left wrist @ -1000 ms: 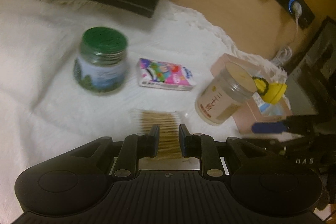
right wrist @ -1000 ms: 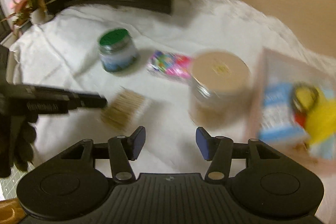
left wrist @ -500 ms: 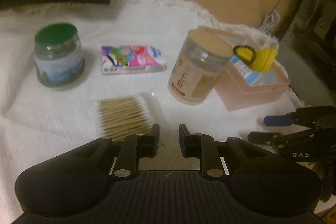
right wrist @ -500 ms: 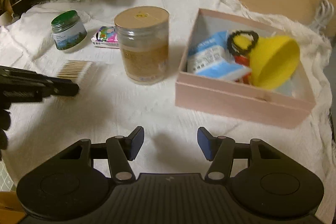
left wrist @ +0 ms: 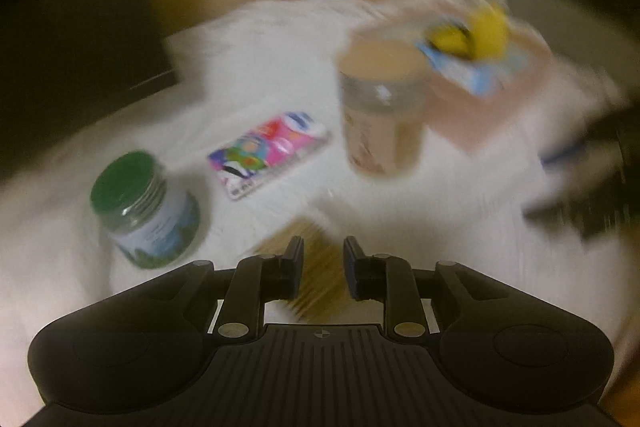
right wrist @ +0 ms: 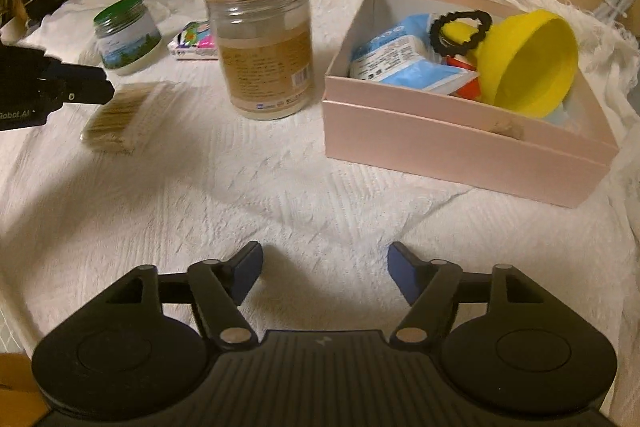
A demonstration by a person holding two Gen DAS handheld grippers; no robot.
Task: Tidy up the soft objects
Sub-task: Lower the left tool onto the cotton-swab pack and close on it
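Left gripper [left wrist: 322,267]: jaws drawn narrow around a clear packet of cotton swabs [right wrist: 120,117], a flat soft sleeve of pale wooden sticks; whether the pads actually clamp it cannot be told, the left view being badly smeared. In the right view the packet sits at centre left of the frame, at the tips of that claw, low over or on the white textured cloth [right wrist: 280,187]. Right gripper [right wrist: 322,273]: blue-padded jaws spread wide, holding nothing, hovering over bare cloth at lower centre. Pink cardboard box [right wrist: 460,143], right of frame, rigid, open-topped; it already holds a blue soft pack [right wrist: 400,63], a black beaded ring [right wrist: 460,27] and a yellow pliable funnel-like cup [right wrist: 532,67]. Tall clear plastic jar with tan lid [right wrist: 264,47], smooth cylinder, stands between packet and box. Small glass jar with green lid [right wrist: 126,39] and a glossy multicoloured tissue pack [right wrist: 194,43] lie at upper left. Risks, as judged: the slick sleeve may slip from a shallow pinch or buckle and spill; a path towards the box could clip and topple the tall jar; the loose cloth may snag a fingertip and drag neighbouring items.
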